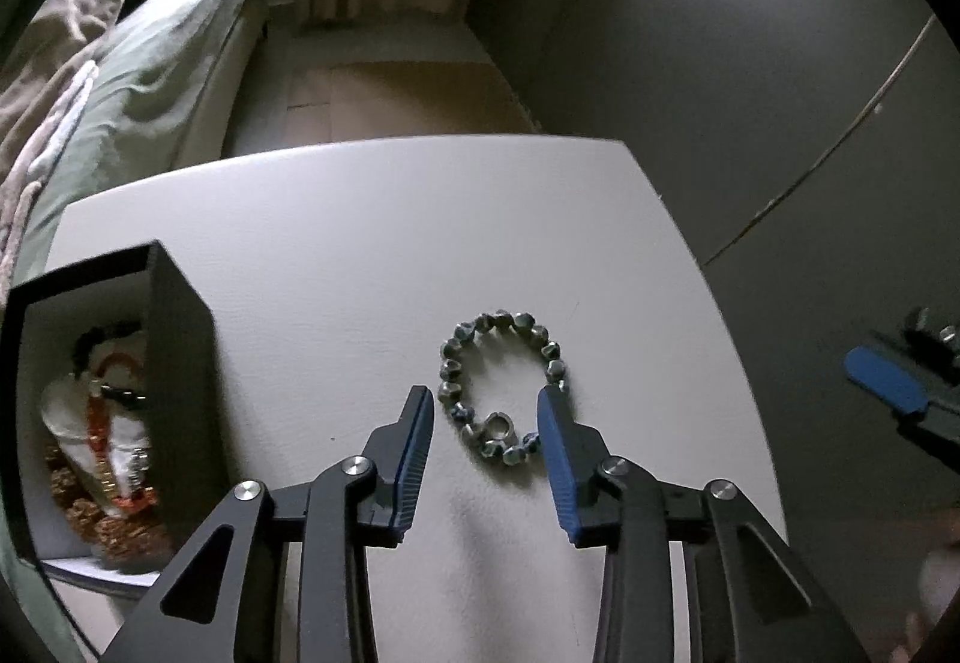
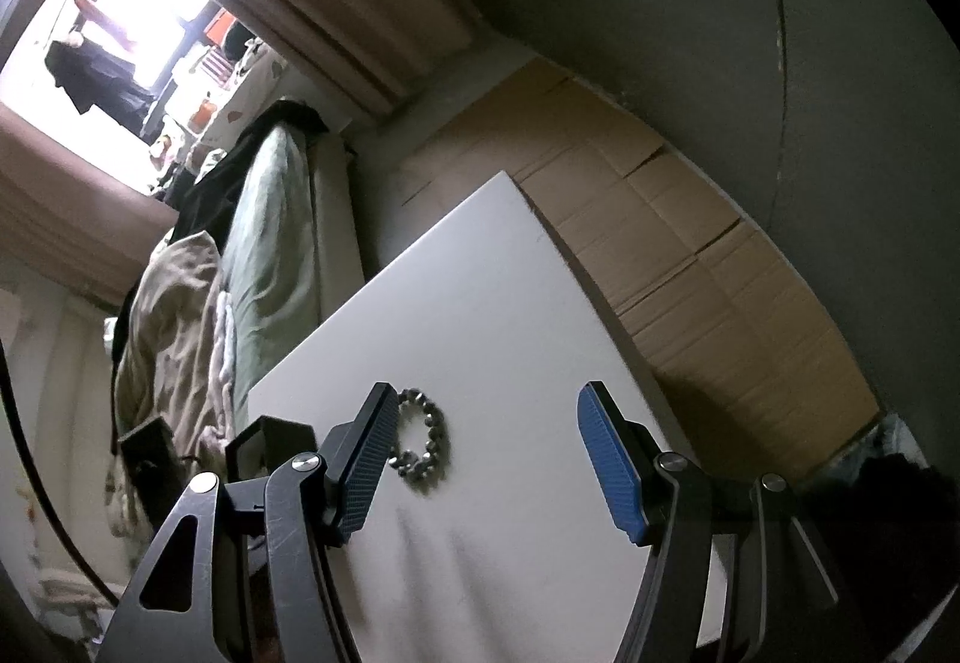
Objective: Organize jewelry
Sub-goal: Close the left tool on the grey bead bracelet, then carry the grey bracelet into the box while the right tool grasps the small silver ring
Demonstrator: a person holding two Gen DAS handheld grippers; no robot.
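So in the left wrist view, the left gripper (image 1: 485, 411) was angled down at the white counter (image 1: 360, 219) with its jaws apart, and the beaded bracelet (image 1: 504, 384) lay flat on the counter right between the tips, its near end with the bigger ring bead sitting in the gap. The pads weren't pressing on it as far as I could see, nothing was held, it just looked lined up for a pinch on that near stretch of beads. Off to the left of the jaws sat the open black box (image 1: 114, 405), with orange and gold pieces already inside around a pale cushion, so I'd guess that was where the bracelet was headed. A blue pad of the other tool poked in at the far right edge. Then the right wrist view: the right gripper (image 2: 486, 411) had its jaws standing wide apart and empty, hanging over bare counter, with the bracelet (image 2: 423, 441) just past its left jaw rather than between them. My guess was it was staying clear so the left one had room. The box (image 2: 270, 444) was only partly visible behind that left jaw.
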